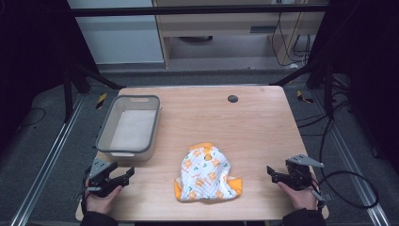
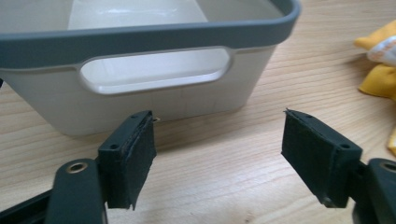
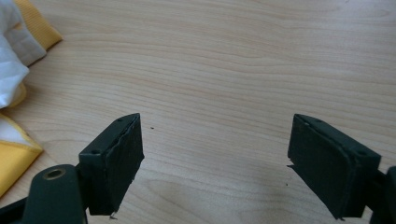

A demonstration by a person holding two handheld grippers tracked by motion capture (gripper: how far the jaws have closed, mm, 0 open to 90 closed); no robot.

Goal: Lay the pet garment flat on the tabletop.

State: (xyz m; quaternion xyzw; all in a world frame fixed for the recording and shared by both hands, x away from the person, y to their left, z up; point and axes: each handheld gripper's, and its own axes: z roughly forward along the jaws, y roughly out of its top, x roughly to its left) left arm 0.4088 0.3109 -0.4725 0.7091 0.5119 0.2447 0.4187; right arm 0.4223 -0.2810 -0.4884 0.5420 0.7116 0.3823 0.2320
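While I hold both grippers low at the table's (image 1: 263, 101) near edge, the left gripper (image 1: 126, 174) and right gripper (image 1: 272, 172) gape wide on nothing. Between them lies a crumpled white-and-orange garment (image 1: 206, 175); farther left sits a grey-rimmed bin (image 1: 104, 129).

Right tool (image 3: 215, 163) gaping above bare table (image 3: 224, 60), yellow-white cloth (image 3: 14, 70) at left edge.

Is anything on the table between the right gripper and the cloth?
No. In the high view, bare table lies between the right gripper and the cloth; the right gripper view shows plain wood there too.
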